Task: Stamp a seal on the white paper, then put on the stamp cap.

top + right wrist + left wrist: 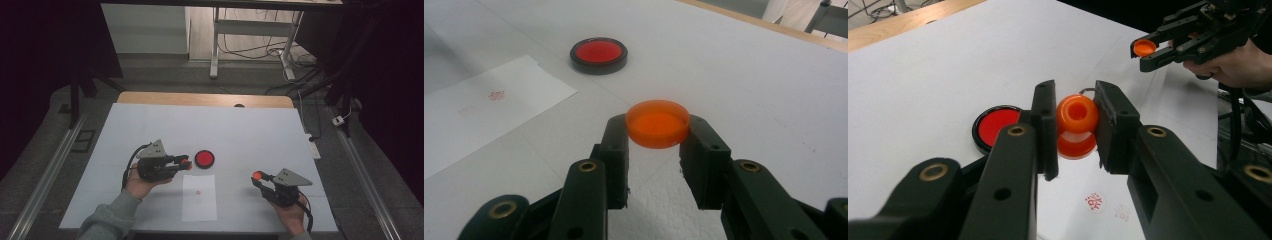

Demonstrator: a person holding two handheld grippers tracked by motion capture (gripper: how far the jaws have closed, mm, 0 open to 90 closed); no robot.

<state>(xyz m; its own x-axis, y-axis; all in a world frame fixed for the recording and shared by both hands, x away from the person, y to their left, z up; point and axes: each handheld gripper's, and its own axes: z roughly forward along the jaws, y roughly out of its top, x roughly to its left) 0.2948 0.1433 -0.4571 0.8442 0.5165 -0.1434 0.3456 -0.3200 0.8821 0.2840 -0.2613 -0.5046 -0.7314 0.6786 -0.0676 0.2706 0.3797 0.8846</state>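
Observation:
My left gripper (184,163) (1075,131) is shut on an orange stamp (186,162) (1077,116), gripping its knob-shaped handle just above the table. The stamp hangs close to the left of a round red ink pad (204,158) (995,125) (599,52) in a black case. At the lower right, my right gripper (257,178) (657,137) is shut on a flat orange cap (257,175) (657,123), held off the surface. The left gripper view also catches that right gripper (1149,54) and the orange cap (1144,47) farther off. A white paper sheet (199,200) (489,110) with small red stamp marks (1094,201) lies between the two hands.
A white board (150,120) covers the table, and a wooden edge (200,98) shows at its far side. Metal rails run along both sides on the floor. Desk legs and cables stand beyond the far edge.

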